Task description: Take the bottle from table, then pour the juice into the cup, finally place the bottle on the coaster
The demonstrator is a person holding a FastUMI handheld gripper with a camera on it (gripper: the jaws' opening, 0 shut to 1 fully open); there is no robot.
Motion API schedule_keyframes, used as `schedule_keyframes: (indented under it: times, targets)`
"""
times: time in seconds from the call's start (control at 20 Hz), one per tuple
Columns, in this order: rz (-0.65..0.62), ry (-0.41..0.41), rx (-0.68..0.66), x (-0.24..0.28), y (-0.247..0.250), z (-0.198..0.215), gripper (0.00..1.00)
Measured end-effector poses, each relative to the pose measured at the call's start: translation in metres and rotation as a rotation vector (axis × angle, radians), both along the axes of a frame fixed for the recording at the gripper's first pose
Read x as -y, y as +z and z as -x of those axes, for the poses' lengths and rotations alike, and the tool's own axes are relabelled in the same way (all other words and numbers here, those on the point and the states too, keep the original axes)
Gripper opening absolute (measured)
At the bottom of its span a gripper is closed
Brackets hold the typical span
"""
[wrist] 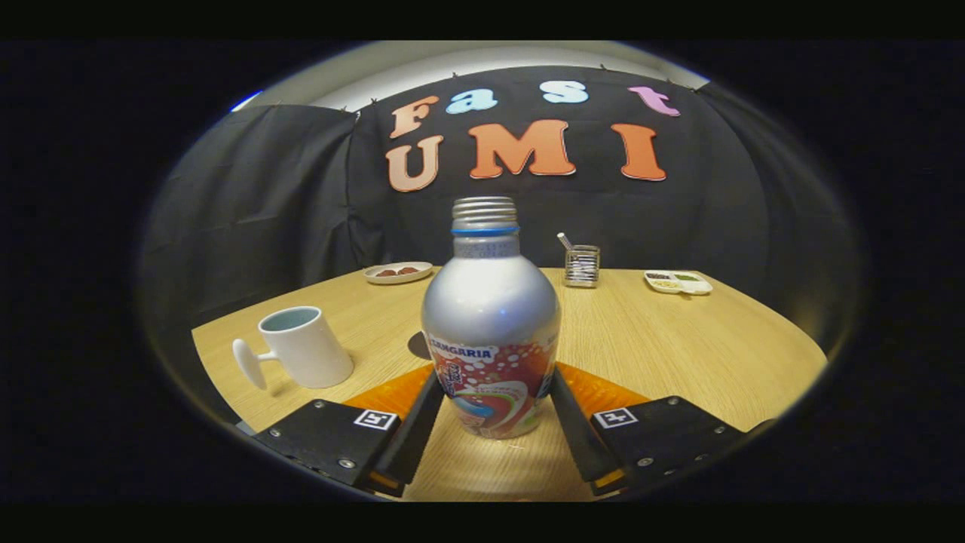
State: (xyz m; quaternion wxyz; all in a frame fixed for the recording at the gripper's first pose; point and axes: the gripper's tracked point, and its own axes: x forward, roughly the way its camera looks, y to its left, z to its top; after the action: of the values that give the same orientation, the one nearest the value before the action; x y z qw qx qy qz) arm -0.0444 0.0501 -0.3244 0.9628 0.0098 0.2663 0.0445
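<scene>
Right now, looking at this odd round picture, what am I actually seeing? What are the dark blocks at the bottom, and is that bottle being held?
The camera rides on a hand-held gripper, a two-finger tool a person carries, and looks forward along its fingers. Those are the dark blocks you noticed. Between them stands an uncapped bottle on a wooden table. Both fingers sit against its sides, so it looks gripped; whether it is lifted, I cannot tell. To one side stands a white cup. A dark round patch, perhaps the coaster, peeks out behind the bottle. Farther back are a small plate, a glass jar and a little tray.
</scene>
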Motion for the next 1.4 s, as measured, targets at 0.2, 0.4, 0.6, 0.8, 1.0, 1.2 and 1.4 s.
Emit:
schedule_keyframes:
  times: [0.2,0.4,0.6,0.8,1.0,1.2,1.4]
  targets:
    - [0.055,0.023,0.062,-0.005,0.016,-0.007,0.78]
    - [0.147,0.051,0.082,-0.007,0.027,-0.017,0.78]
    - [0.274,0.096,0.108,-0.012,0.038,-0.025,0.78]
    - [0.46,0.141,0.147,-0.014,0.044,-0.034,0.77]
    - [0.581,0.169,0.143,-0.018,0.04,-0.041,0.77]
    - [0.692,0.195,0.167,-0.025,0.043,-0.046,0.77]
    - [0.827,0.232,0.197,-0.031,0.047,-0.05,0.77]
